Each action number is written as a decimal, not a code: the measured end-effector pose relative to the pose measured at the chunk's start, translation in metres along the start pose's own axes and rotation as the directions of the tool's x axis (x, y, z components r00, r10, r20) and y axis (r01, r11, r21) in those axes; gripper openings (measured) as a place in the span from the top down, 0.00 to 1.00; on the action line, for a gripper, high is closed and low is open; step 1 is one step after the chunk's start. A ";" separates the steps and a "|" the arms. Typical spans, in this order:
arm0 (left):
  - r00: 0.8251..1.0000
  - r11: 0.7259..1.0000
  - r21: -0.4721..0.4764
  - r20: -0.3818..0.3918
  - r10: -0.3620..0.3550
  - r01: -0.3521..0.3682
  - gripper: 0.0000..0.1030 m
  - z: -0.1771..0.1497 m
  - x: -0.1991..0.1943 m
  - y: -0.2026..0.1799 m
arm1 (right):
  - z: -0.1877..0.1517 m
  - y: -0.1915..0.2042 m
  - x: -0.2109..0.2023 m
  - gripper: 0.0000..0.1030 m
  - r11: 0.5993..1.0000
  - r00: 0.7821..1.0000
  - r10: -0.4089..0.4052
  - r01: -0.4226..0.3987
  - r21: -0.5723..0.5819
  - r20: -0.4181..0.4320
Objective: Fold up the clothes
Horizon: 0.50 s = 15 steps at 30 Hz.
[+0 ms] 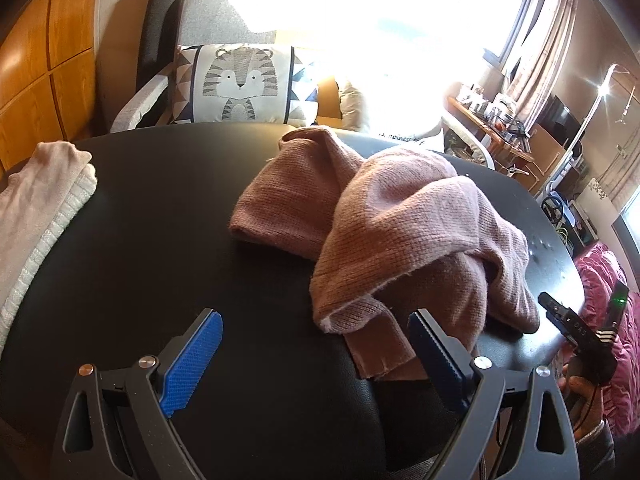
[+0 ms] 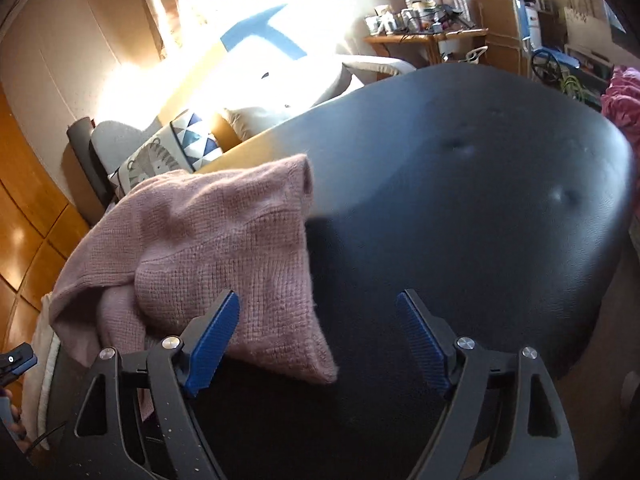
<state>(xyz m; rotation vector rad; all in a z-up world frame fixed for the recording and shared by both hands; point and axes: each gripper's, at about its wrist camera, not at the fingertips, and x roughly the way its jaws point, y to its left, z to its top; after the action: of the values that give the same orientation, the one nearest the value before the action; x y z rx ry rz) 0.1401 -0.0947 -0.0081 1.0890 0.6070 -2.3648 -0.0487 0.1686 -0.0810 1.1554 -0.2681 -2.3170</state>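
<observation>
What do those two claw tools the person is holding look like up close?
Both match. The left gripper and the right gripper each have two black curved arms with cut-out slots and round silver pivot bolts, ending in jaws faced with bright blue ridged pads. Seen from the left, the right one carries a small green light and white lettering.

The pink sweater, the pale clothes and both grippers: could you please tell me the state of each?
Pink sweater: crumpled in a heap on the black table, unfolded, one end hanging over the near edge.
Pale clothes: folded, stacked at the table's left edge.
Left gripper: open, empty.
Right gripper: open, empty, beside the sweater.
</observation>
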 end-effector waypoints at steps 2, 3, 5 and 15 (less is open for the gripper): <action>1.000 1.000 0.006 0.001 -0.020 0.020 0.07 0.000 -0.003 -0.004 | -0.003 0.008 0.013 0.33 0.999 0.998 0.044 -0.045 -0.024 -0.042; 1.000 1.000 0.003 0.000 -0.029 0.029 0.07 0.000 -0.003 -0.005 | -0.004 0.014 0.015 0.53 0.997 0.997 0.057 -0.059 -0.041 -0.044; 0.999 0.999 -0.003 0.000 -0.035 0.035 0.07 0.000 -0.004 -0.006 | -0.004 0.026 0.017 0.91 0.994 0.996 0.083 -0.087 -0.073 -0.045; 1.000 1.000 -0.012 0.018 -0.025 0.025 0.07 -0.002 -0.007 -0.007 | 0.024 0.123 -0.043 0.93 0.872 0.883 0.468 -0.454 -0.183 0.039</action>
<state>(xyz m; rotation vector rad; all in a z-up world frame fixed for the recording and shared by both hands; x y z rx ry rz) 0.1414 -0.0862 -0.0025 1.0596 0.6310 -2.3866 -0.0006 0.0871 0.0115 0.8057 -0.3302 -1.9201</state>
